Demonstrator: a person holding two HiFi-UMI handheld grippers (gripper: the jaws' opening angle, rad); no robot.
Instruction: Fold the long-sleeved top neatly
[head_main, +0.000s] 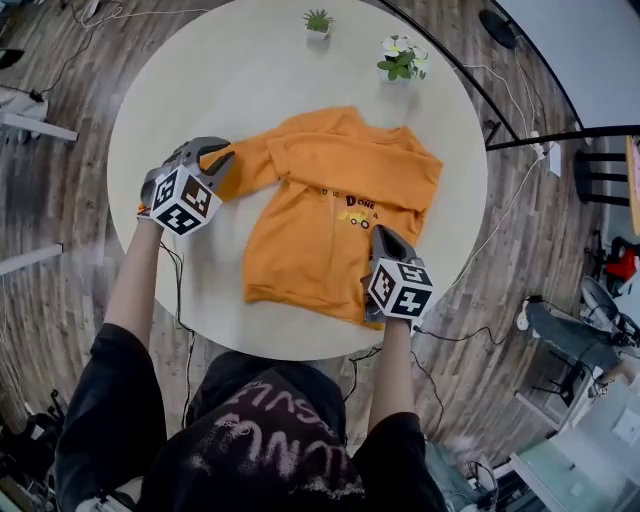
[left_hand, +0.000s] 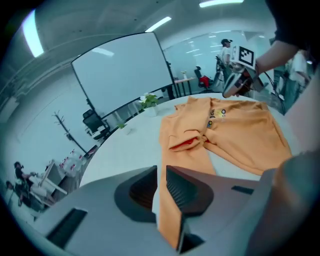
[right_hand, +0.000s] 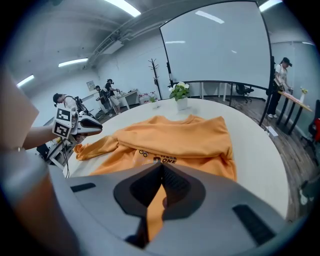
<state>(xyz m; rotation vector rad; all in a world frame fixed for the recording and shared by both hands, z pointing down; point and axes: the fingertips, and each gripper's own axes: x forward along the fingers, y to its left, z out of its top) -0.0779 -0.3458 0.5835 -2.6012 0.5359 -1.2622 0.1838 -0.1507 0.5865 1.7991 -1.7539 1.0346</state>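
The orange top (head_main: 320, 215) lies mid-surface (head_main: 230, 70), the folding barely begun. One sleeve seems laid across the chest. The other sleeve (head_main: 245, 165) stretches toward the surface's left edge, between the left gripper's (head_main: 222, 157) slightly parted jaws. The right gripper (head_main: 383, 236), by the surface's near edge, has its jaws clamped on the hem (head_main: 300, 297).

An orange top (head_main: 320, 220) lies flat on a round table (head_main: 200, 80). One sleeve (head_main: 250, 165) stretches left, and the left gripper (head_main: 222, 158) is at its cuff. The right gripper (head_main: 383, 235) is on the top's near right side. At the far edge stand a green plant (head_main: 318, 22) and a flowering plant (head_main: 402, 58).
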